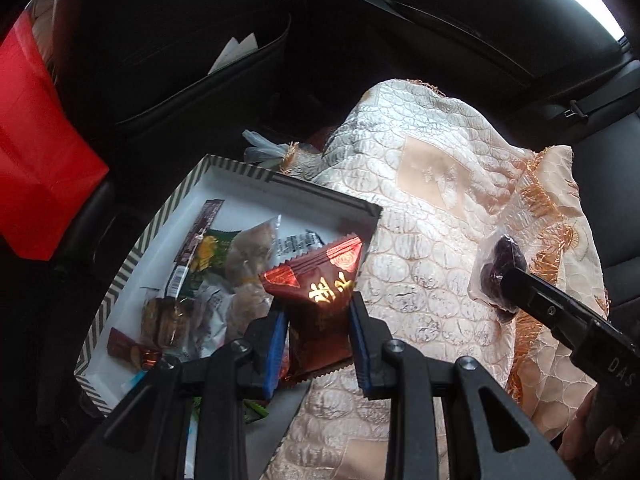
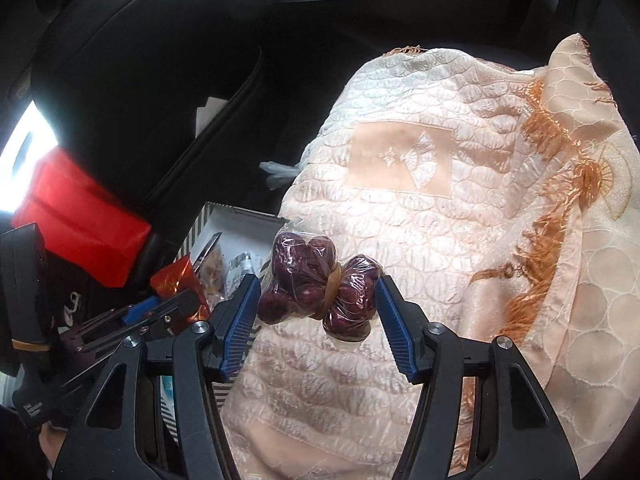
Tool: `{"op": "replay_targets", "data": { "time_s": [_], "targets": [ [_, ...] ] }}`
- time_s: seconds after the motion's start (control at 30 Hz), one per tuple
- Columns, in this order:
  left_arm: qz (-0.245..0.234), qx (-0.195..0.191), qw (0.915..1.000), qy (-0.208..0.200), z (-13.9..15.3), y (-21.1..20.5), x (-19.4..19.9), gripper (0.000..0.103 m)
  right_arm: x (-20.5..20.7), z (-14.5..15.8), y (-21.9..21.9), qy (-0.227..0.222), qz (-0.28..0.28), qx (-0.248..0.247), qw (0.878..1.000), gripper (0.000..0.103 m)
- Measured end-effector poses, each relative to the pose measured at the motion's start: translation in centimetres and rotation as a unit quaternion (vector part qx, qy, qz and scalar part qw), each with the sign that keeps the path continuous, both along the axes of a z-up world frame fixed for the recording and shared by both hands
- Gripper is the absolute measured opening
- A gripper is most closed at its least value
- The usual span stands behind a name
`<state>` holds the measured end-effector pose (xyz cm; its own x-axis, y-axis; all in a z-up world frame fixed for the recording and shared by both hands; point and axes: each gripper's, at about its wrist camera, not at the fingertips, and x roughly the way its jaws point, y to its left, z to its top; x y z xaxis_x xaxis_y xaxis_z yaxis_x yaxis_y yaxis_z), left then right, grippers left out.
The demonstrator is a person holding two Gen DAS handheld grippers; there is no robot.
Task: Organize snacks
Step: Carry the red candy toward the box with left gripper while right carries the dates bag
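Left tool (image 1: 318, 316) is closed on the dark red snack packet (image 1: 320, 292), held over the near corner of the striped box (image 1: 132, 264), which holds other snacks. Right tool (image 2: 316, 300) stands wider, both pads against the clear bag of dates (image 2: 316, 288), above the quilted cloth (image 2: 400, 208). Advice: carry each fully over the box interior, lower, then release; the packet currently overhangs the rim. Box's near end is cut off; whether the bag is lifted or resting cannot be told
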<state>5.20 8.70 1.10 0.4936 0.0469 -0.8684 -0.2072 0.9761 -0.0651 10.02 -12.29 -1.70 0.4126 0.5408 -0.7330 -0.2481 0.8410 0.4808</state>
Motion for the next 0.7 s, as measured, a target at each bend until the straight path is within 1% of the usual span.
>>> {"op": "replay_targets", "data": {
  "time_s": [0.13,0.3,0.43,0.7],
  "targets": [
    [0.023,0.003,0.9997,0.000,-0.2,2.3,-1.6,0.032,-1.1,0.3,2.0,-0.003,0.019,-0.003,1.000,0.059],
    [0.046,-0.004,0.9989,0.001,-0.5,4.7,-3.2,0.032,-2.1,0.6,4.4,-0.007,0.045,-0.006,0.999,0.059],
    [0.059,0.000,0.9982,-0.003,-0.4,5.9,-4.0,0.032,-2.6,0.9,6.3,-0.008,0.063,-0.010,0.998,0.059],
    [0.078,-0.005,0.9969,-0.002,-0.5,7.5,-4.9,0.032,-3.3,1.4,8.8,-0.014,0.090,-0.016,0.996,0.059]
  ]
}}
